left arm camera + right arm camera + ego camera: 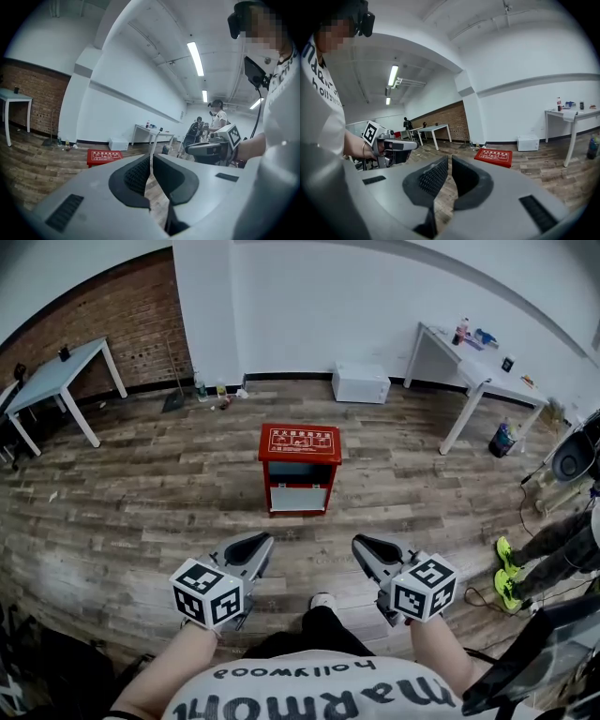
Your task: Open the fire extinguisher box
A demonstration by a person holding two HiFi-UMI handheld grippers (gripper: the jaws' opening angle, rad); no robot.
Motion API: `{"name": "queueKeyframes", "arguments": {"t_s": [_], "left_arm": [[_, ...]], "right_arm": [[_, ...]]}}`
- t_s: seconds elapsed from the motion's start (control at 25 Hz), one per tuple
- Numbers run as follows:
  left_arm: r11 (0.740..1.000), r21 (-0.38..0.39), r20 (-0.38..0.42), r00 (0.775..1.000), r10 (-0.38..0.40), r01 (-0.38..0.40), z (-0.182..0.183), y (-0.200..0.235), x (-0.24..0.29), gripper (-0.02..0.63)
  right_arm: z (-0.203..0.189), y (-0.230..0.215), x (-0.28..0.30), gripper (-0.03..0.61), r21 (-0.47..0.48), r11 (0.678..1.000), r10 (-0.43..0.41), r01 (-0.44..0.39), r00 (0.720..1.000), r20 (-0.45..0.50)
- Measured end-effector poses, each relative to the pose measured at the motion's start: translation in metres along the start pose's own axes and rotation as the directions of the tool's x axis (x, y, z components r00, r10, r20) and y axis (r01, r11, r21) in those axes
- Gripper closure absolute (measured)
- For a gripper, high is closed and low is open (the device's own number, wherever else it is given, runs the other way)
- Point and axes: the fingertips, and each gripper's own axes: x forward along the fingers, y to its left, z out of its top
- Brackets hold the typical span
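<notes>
"Head view: where did the red fire extinguisher box [299, 470] stand?"
"Upright on the plank floor [141, 493], well ahead of the person, its lid and front apparently closed."
"And the claws?"
"The left gripper [251, 547] and right gripper [373, 549] were both clenched on nothing, far from the box."
"Best approach?"
"Probably step closer, spread one gripper's jaws, and meet the lid's edge squarely. No handle could be made out."

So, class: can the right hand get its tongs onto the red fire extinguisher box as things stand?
Probably not yet. The right tongs, shut and empty, hang well short of the fire extinguisher box; only wooden floor lies between, so stepping closer should do.
</notes>
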Motion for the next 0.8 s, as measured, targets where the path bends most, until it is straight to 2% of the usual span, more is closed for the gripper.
{"name": "queueKeyframes", "arguments": {"t_s": [0.2,0.32,0.4,0.56,0.8], "left_arm": [[1.0,-0.016,-0.024,0.999,0.021,-0.022,-0.001,0.023,0.021,0.611],[0.999,0.004,-0.052,0.998,0.045,-0.045,0.003,0.037,0.043,0.611],[0.998,0.012,-0.064,0.996,0.062,-0.061,0.007,0.049,0.063,0.611],[0.996,-0.028,-0.079,0.994,0.082,-0.084,0.016,0.073,0.105,0.611],[0.992,-0.013,-0.11,0.986,0.124,-0.126,0.024,0.106,0.167,0.612]], "right_arm": [[0.004,-0.025,0.025,0.566,0.007,1.0,0.013,-0.013,1.0,-0.012],[0.008,-0.049,0.039,0.566,0.021,0.999,0.033,-0.032,0.999,-0.022],[0.011,-0.069,0.049,0.566,0.027,0.999,0.044,-0.043,0.998,-0.035],[0.021,-0.114,0.071,0.566,0.048,0.996,0.077,-0.074,0.995,-0.057],[0.033,-0.18,0.107,0.566,0.057,0.989,0.142,-0.137,0.986,-0.092]]}}
